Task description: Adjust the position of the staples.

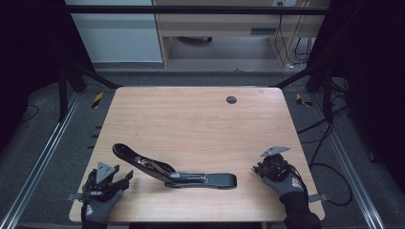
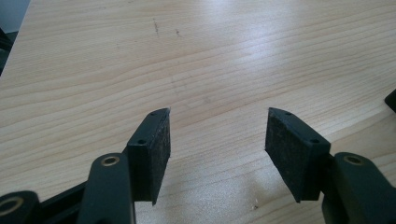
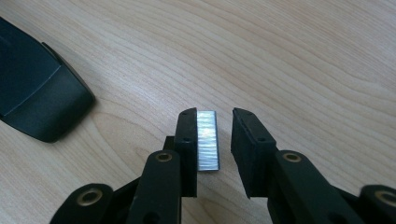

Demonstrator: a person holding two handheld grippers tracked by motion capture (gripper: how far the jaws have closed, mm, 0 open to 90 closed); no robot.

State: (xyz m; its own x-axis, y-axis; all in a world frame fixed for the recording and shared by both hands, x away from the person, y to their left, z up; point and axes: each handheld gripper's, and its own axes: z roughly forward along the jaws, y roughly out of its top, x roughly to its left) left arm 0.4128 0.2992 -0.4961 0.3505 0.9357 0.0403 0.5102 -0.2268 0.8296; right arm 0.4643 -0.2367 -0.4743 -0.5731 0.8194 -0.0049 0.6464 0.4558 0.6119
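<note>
Left gripper (image 1: 125, 175) sits low at the near left corner, gloved hand (image 1: 98, 202) behind it, jaws spread wide with nothing between. Right gripper (image 1: 256, 170) rests near the right edge, jaws parted, pointing inward.

Lab/test rig, wooden table (image 1: 200, 119) in black frame (image 1: 191, 9), floor cables (image 1: 329, 143) (desk (image 1: 219, 24) behind)

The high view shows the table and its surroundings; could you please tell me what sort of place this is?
Probably a lab or workshop recording station: a light wooden table stands inside a dark metal frame, loose black cables trail over grey carpet, and a large black opened stapler lies ready.
</note>
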